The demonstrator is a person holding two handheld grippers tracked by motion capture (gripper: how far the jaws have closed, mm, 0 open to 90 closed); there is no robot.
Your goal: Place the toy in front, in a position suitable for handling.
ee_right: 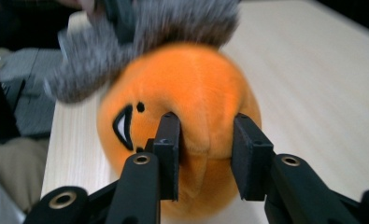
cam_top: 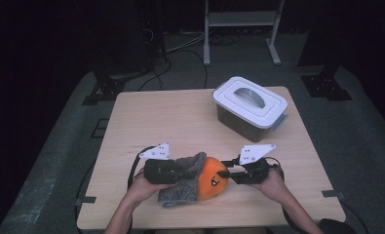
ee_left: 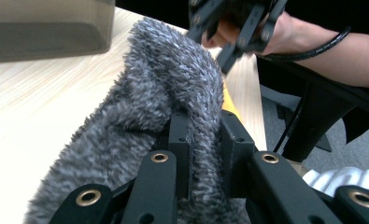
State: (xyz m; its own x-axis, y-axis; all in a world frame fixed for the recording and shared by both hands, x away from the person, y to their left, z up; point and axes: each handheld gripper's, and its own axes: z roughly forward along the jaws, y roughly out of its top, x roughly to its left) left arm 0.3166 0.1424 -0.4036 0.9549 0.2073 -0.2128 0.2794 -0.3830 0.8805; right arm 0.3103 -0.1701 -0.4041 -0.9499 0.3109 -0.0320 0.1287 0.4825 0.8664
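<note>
**Two grips on one plush, pulling apart along its length**

High view: the orange plush toy (cam_top: 213,184) lies at the bench's (cam_top: 180,117) near edge, its long axis running between the two hands, grey furry cover (cam_top: 182,183) toward the left.

Left gripper view: the left hand-held gripper (ee_left: 204,135) is pressed tight on a fold of that cover.

Right gripper view: the right hand-held gripper (ee_right: 204,154) pinches a ridge of orange fabric beside the face, jaws partly closed.

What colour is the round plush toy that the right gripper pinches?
Orange, with a small black face; the round plush toy shows best in the right gripper view.
</note>
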